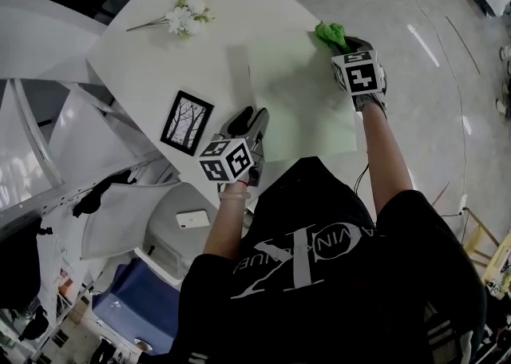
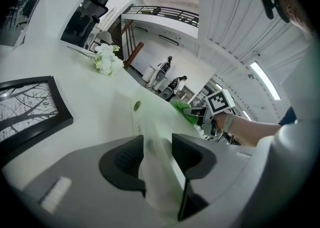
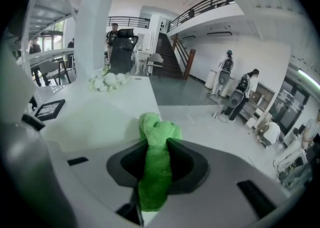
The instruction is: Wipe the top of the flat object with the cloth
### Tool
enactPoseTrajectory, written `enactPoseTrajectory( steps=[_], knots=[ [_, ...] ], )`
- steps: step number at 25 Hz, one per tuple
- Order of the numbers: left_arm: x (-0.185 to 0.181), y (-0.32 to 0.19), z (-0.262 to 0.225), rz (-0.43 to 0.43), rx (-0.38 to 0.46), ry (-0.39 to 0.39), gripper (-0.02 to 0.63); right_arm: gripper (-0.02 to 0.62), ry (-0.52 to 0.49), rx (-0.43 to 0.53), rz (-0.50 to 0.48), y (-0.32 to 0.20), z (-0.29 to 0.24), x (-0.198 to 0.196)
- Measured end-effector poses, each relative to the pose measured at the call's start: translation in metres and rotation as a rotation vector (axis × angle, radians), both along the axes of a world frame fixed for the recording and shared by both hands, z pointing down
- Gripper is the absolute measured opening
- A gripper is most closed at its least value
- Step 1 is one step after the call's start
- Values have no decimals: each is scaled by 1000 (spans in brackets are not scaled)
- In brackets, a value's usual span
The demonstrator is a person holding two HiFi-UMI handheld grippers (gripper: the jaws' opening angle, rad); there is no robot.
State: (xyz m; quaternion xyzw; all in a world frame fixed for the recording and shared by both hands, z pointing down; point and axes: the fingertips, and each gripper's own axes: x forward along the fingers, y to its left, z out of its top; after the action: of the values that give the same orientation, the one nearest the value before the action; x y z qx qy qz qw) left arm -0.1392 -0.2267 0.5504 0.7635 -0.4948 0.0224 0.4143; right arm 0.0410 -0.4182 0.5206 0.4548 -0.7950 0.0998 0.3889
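Observation:
A pale green flat sheet (image 1: pixel 299 91) lies on the white table (image 1: pixel 152 59). My left gripper (image 1: pixel 247 119) is shut on the sheet's near left edge. In the left gripper view the thin sheet (image 2: pixel 156 177) runs between the two pads of that gripper (image 2: pixel 157 152). My right gripper (image 1: pixel 345 41) is at the sheet's far right corner, shut on a bright green cloth (image 1: pixel 329 33). The bunched cloth (image 3: pixel 159 132) sticks out past the jaws of the right gripper (image 3: pixel 157 154), over the sheet (image 3: pixel 100 122). The left gripper view shows the cloth (image 2: pixel 182 108) at the far end.
A black-framed picture (image 1: pixel 187 121) lies left of my left gripper. White flowers (image 1: pixel 188 9) lie at the table's far side. A chair with a white phone (image 1: pixel 192 218) on it stands below the table's near left edge. The floor drops away right of the table.

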Motion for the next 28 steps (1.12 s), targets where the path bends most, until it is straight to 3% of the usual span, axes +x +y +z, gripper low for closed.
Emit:
enactPoseTrajectory(
  steps=[4,6,8,12,18,24,28],
  knots=[
    [-1,-1,0,-23,-8,25,196,81,48,57,49,-6,-7,14],
    [-4,-1,-1,-40,-15,62,213,81,116,137,3,-2,-17,10],
    [-6,0,-3,-27,-9,74,250,81,113,179,-74,11,-25,-9],
    [1,8,-10,36,-8,96,276,81,18,165,-199,43,-30,-54],
    [13,25,-5,83,-37,33,278,81,-54,126,-338,86,-29,-110],
    [16,36,-1,89,-61,15,276,81,-86,94,-483,126,-29,-154],
    [16,38,5,74,-76,38,275,81,-53,87,-564,144,-20,-175]
  ],
)
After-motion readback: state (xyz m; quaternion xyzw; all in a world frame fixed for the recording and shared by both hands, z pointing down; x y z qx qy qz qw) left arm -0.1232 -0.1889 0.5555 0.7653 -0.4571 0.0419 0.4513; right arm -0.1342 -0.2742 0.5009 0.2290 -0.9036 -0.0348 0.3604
